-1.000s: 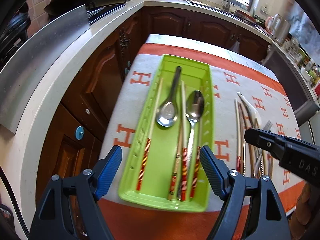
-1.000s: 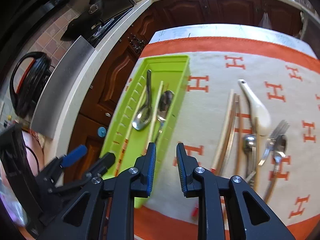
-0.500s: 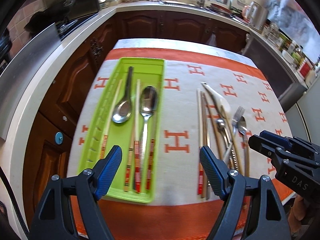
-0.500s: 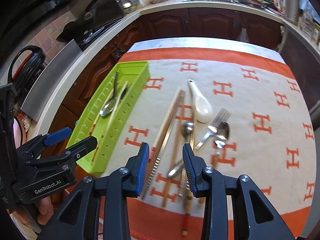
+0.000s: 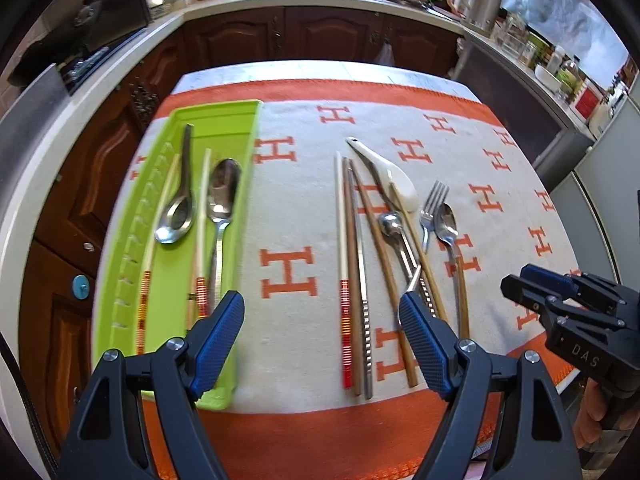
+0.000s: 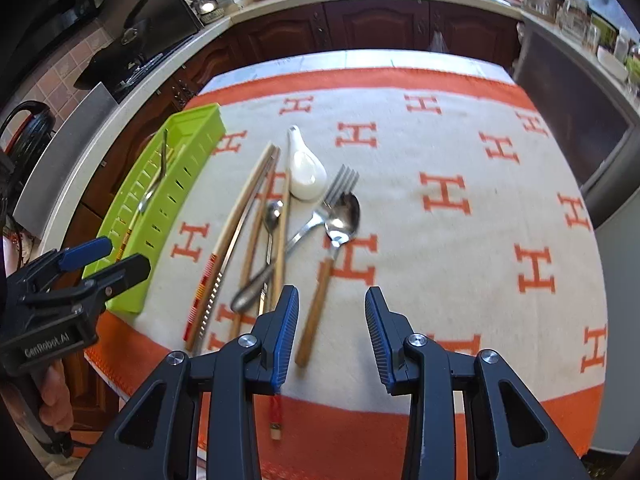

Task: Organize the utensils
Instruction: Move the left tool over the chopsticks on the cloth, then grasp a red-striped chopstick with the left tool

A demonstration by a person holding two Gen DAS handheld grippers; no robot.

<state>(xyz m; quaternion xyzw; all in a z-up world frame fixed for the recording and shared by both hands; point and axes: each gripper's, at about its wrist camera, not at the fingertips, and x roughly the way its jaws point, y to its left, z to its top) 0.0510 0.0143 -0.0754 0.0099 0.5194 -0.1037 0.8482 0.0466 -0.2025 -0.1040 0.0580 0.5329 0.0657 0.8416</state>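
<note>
A green tray [image 5: 218, 118] [image 6: 188, 128] at the table's left holds two metal spoons [image 5: 178, 208] and red-banded chopsticks [image 5: 200, 240]. Loose utensils lie mid-table: chopsticks [image 5: 345, 264] [image 6: 236, 224], a white ceramic spoon [image 5: 394, 178] [image 6: 306, 172], a fork [image 5: 431, 208] [image 6: 332, 196], a wooden-handled spoon [image 5: 448, 224] [image 6: 340, 220] and a small metal spoon [image 6: 272, 216]. My left gripper [image 5: 322, 328] is open and empty above the near edge, between tray and pile. My right gripper [image 6: 332, 320] is open and empty, just above the wooden-handled spoon's handle.
The table wears a beige cloth with an orange border [image 5: 304, 432] and orange H marks. Dark wooden cabinets [image 5: 328, 36] and a countertop with a stove [image 6: 132, 52] ring the left and far sides. A dark appliance [image 6: 572, 120] stands at the right.
Both grippers have swung right, from over the tray toward the loose pile. My right gripper's jaws have opened from nearly closed to wide.
</note>
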